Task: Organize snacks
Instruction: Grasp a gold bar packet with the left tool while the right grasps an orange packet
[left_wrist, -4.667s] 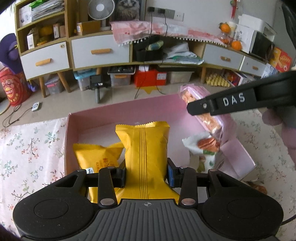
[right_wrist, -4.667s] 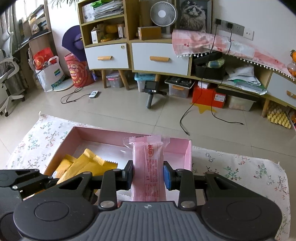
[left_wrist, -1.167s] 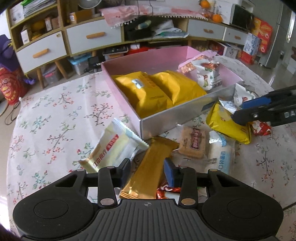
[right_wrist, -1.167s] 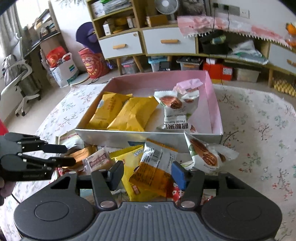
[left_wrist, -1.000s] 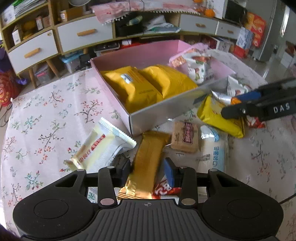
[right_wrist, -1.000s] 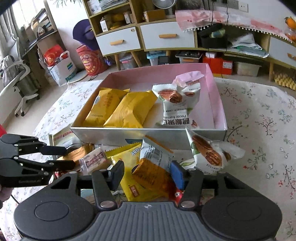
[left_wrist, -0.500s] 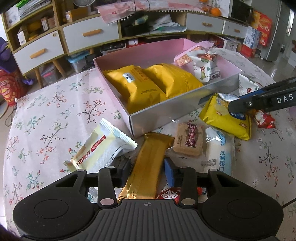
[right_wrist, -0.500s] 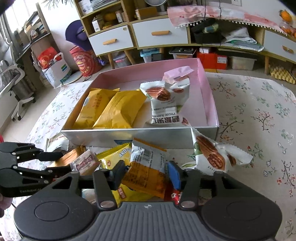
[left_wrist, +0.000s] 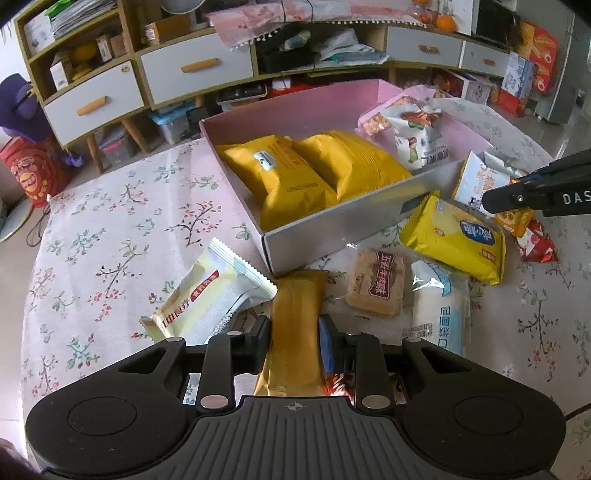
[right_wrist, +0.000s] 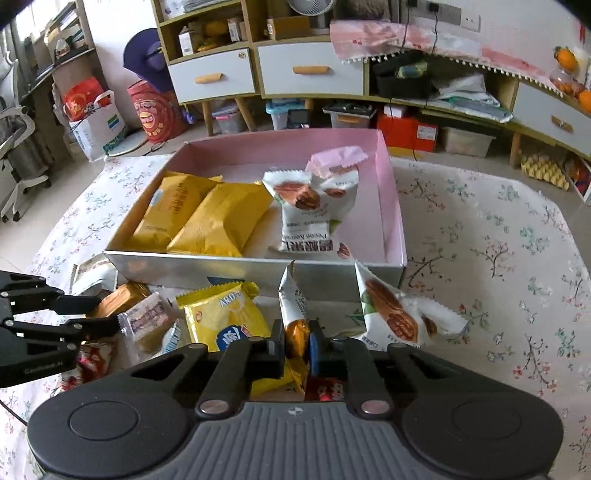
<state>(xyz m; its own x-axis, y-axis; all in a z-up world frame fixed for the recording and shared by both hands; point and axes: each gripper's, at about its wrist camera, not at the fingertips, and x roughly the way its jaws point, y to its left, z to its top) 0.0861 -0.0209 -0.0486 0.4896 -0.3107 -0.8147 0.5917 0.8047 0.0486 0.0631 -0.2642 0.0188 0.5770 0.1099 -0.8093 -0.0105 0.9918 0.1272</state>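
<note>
Pink box (right_wrist: 391, 206): card, silver outer wall; sits at 12 o'clock on the floral worktop (left_wrist: 110, 229), far half bare.
Done: two yellow packs (right_wrist: 207, 218) lie side by side at the box's 9 o'clock side; a white pecan pack (right_wrist: 314, 210) and a pink pack (right_wrist: 332, 158) stand at 3 o'clock.
Left: a loose heap lies outside the near wall, namely cream wafer pack (left_wrist: 207, 295), brown biscuit square (left_wrist: 376, 282), white-blue pack (left_wrist: 439, 306), yellow ARD pack (right_wrist: 225, 317), second pecan pack (right_wrist: 399, 314), red wrappers (left_wrist: 535, 243). Judged under halfway.
Left gripper (left_wrist: 293, 338): fingers have just been closing and now clench the gold bar (left_wrist: 295, 314) across its width; bar runs toward 12 o'clock, far tip touching the box corner.
Right gripper (right_wrist: 295, 341): fingers have just been closing, now pinched tight on the orange-and-white pack (right_wrist: 293, 314), which stands on edge between them, top leaning toward the near wall at 12 o'clock.
Next, judged: lift both, carry over the wall, set in the bare space.
</note>
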